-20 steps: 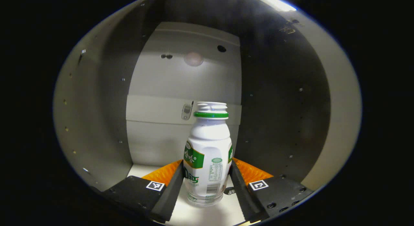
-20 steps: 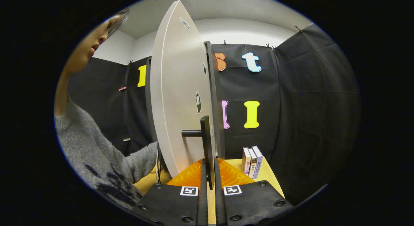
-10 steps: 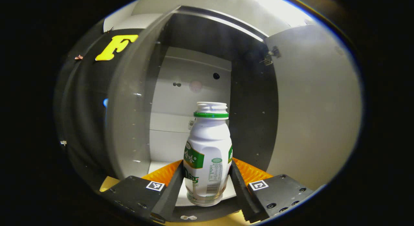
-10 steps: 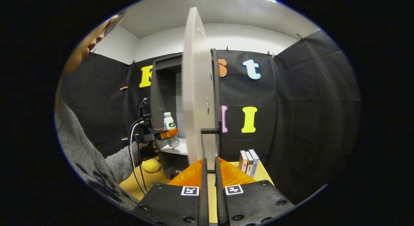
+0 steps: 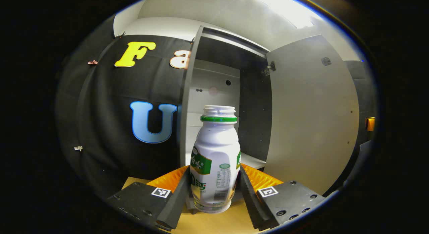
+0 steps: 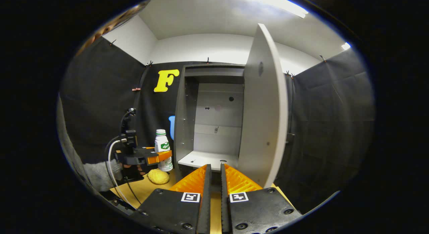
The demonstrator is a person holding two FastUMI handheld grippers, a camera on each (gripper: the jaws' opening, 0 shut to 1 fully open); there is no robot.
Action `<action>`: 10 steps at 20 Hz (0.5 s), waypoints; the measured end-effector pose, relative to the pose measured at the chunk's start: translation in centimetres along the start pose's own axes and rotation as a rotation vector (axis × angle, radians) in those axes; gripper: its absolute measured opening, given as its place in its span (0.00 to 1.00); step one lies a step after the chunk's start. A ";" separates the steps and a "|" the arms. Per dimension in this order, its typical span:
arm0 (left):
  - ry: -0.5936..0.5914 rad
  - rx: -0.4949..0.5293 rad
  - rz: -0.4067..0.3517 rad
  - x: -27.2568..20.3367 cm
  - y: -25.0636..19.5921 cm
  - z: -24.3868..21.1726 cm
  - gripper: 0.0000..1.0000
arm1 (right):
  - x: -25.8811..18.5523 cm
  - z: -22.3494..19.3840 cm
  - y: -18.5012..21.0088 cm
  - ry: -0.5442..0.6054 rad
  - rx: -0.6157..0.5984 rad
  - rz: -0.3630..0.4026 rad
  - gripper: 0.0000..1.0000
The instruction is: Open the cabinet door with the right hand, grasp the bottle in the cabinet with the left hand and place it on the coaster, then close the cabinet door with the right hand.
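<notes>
where cabinet [image 6: 214,126] stands open, wooden table [image 6: 144,188]

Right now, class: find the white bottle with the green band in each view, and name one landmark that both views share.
Left gripper view: the bottle stands upright at centre, low in the picture, between the left gripper's fingers.
Right gripper view: the bottle is at left, just outside the cabinet.
Shared landmark: the open cabinet door.

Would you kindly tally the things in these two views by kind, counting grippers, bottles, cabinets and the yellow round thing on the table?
Grippers: 2, left gripper and right gripper
Bottles: 1, bottle
Cabinets: 1, cabinet with its door open
Yellow round thing: 1
Total: 5
</notes>
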State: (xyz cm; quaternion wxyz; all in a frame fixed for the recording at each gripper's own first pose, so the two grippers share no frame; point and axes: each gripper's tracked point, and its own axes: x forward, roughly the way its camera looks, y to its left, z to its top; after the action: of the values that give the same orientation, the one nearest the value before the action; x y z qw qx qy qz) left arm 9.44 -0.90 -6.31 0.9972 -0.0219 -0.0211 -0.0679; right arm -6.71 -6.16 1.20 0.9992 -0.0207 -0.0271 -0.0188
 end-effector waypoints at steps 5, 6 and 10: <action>0.032 0.002 0.088 -5.2 2.6 -4.0 0.80 | 5.1 -0.9 5.4 -0.030 0.009 0.081 0.49; 0.034 0.005 0.115 -6.0 3.1 -5.0 0.80 | 6.2 -0.8 5.7 -0.045 0.000 0.077 0.50; 0.027 -0.001 0.184 -7.8 2.7 -10.1 0.79 | 10.7 -1.4 6.0 -0.093 -0.022 0.026 0.71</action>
State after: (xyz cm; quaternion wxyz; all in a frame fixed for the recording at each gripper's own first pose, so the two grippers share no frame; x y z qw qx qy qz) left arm 2.53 2.35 -16.81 0.9994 -0.0234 -0.0057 0.0237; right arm 4.22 -0.63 0.14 0.9968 -0.0329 -0.0732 -0.0050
